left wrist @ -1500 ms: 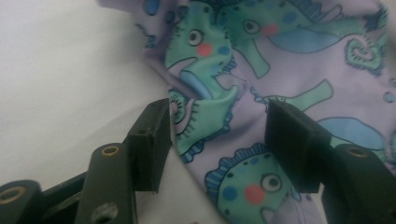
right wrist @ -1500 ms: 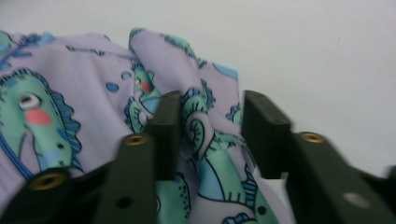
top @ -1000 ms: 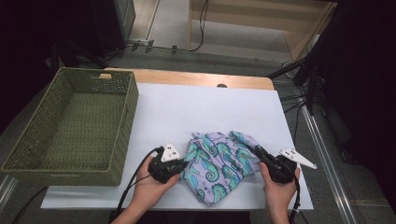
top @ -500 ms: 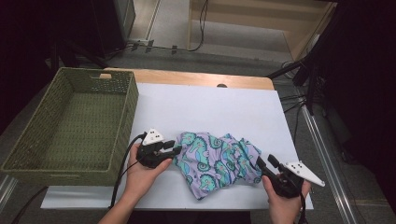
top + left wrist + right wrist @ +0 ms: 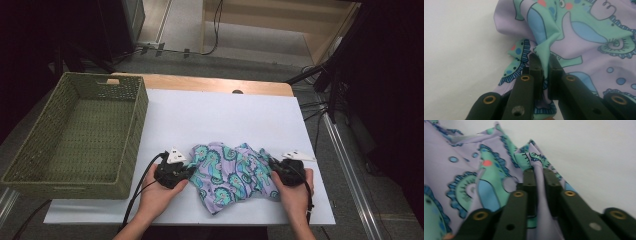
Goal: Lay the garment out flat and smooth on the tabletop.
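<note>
White desk [image 5: 220,115], wicker basket [image 5: 75,135] at left; dark room behind. Left hand-held gripper [image 5: 543,65] and right hand-held gripper [image 5: 539,176], jaws just closed, each clamp the seahorse cloth [image 5: 230,172].

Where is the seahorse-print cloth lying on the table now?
In the high view, the cloth lies crumpled on the white sheet, near its front edge, right of the wicker basket, between the left gripper and right gripper.

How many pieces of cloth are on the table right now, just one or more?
1. A single seahorse-print cloth lies bunched on the white sheet, between the left gripper and right gripper, each shut on an edge. A second piece folded underneath can't be ruled out.
</note>
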Demonstrator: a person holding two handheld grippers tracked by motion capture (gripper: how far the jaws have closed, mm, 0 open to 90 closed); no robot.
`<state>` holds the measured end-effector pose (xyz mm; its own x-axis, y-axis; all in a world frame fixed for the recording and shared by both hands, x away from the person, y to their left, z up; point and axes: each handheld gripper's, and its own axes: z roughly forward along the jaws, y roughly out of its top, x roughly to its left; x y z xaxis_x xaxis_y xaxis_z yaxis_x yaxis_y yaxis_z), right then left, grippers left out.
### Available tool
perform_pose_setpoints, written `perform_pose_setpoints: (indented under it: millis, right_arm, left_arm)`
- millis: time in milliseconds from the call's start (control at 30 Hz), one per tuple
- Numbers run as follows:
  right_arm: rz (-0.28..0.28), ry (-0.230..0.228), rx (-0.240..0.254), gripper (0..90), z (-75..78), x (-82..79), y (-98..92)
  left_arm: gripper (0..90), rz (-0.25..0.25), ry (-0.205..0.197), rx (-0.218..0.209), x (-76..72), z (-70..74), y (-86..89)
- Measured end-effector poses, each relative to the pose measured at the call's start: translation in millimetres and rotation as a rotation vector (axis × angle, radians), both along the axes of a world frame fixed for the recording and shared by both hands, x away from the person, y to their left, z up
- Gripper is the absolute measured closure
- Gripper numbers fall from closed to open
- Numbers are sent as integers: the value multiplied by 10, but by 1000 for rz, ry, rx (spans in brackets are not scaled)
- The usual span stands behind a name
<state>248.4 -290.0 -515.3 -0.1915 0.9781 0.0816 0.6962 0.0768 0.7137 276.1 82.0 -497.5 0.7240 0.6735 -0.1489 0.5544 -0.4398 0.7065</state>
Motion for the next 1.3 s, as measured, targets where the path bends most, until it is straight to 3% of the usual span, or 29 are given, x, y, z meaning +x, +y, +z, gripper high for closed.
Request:
perform_pose_setpoints:
  millis: [33, 67, 167, 233, 300, 367, 400, 433, 533, 600, 633, 700, 733, 767, 800, 833, 933, 1033, 1133, 1200, 1233, 1300]
  right_arm:
    - [0, 0, 0, 842, 0, 0, 0]
    - [-53, -33, -6, 846, 22, -135, -122]
    - [-134, -47, 14, 847, 44, -384, -335]
    - [-183, -24, 1, 848, 36, -557, -445]
    - [-225, 2, 6, 843, 18, -695, -535]
    - [-239, 7, 14, 823, 18, -738, -564]
    - [-240, -33, 22, 651, 59, -762, -576]
    - [-230, -64, 31, 586, 102, -750, -560]
    - [-138, -142, 45, 494, 281, -630, -443]
    - [-25, -149, 62, 482, 373, -457, -316]
    - [-25, -149, 62, 482, 373, -457, -316]
    - [41, -146, 46, 478, 424, -259, -159]
    - [98, -120, 39, 478, 421, -43, -13]
    - [125, -98, 36, 479, 393, 74, 55]
    - [125, -98, 36, 479, 393, 74, 55]
    - [164, -47, 28, 481, 299, 288, 172]
    - [187, 5, 13, 485, 146, 514, 279]
    - [186, 41, 16, 503, 23, 611, 320]
    - [189, 42, 8, 614, -18, 601, 341]
    - [205, 46, 2, 760, -13, 585, 343]
    - [208, 50, -11, 841, -5, 576, 343]
    - [214, 41, -5, 882, 38, 549, 315]
  left_arm:
    - [853, 0, -6, -7, -5, 23, 10]
    - [855, 6, -18, -22, -21, 76, 45]
    - [858, -15, -24, -12, -82, 136, 129]
    - [857, -25, -18, -8, -110, 139, 157]
    - [856, -67, 12, -2, -185, 106, 232]
    - [812, -92, 23, -11, -199, 90, 246]
    - [746, -74, -10, -23, -229, 83, 253]
    - [688, -61, -11, -48, -220, 93, 261]
    - [535, -20, -15, -124, -147, 164, 283]
    - [487, 9, -15, -148, -81, 208, 276]
    - [486, 9, -15, -148, -81, 208, 276]
    - [486, 46, -4, -157, -14, 231, 261]
    - [487, 61, 14, -179, 41, 234, 247]
    - [487, 63, 23, -177, 64, 224, 229]
    - [488, 63, 23, -177, 64, 224, 229]
    - [490, 56, 46, -169, 102, 187, 185]
    - [537, 40, 78, -136, 130, 120, 127]
    - [564, 32, 89, -109, 134, 65, 88]
    - [658, 21, 96, -94, 135, 38, 70]
    - [775, -1, 103, -88, 131, 28, 49]
    - [829, -12, 97, -83, 122, 33, 37]
    - [862, -16, 55, -76, 92, 73, 23]
